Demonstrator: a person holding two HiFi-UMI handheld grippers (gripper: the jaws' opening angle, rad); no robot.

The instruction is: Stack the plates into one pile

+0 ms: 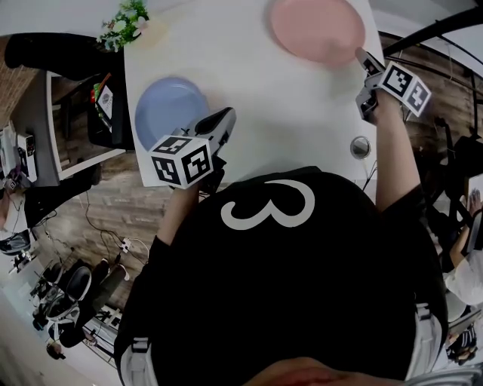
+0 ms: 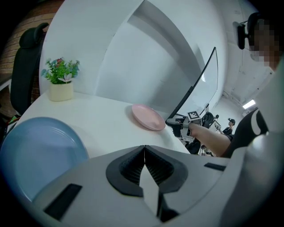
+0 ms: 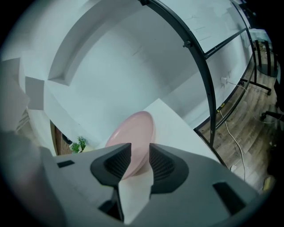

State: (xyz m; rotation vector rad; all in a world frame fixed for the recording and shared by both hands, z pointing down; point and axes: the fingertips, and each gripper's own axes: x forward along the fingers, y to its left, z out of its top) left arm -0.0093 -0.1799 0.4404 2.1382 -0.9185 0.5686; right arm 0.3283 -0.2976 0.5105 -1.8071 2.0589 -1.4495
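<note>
A pink plate lies at the far right of the white table, and a blue plate lies near the left front edge. My right gripper is at the pink plate's near right rim. In the right gripper view the pink plate has its rim between the jaws of the right gripper, which stand apart with a gap on the right side. My left gripper hovers just right of the blue plate, shut and empty. In the left gripper view the blue plate lies left of the left gripper and the pink plate lies farther off.
A small potted plant stands at the table's far left corner. A round metal grommet sits in the table near the right front edge. A black curved frame rises beyond the right edge. Chairs and cables cover the floor at the left.
</note>
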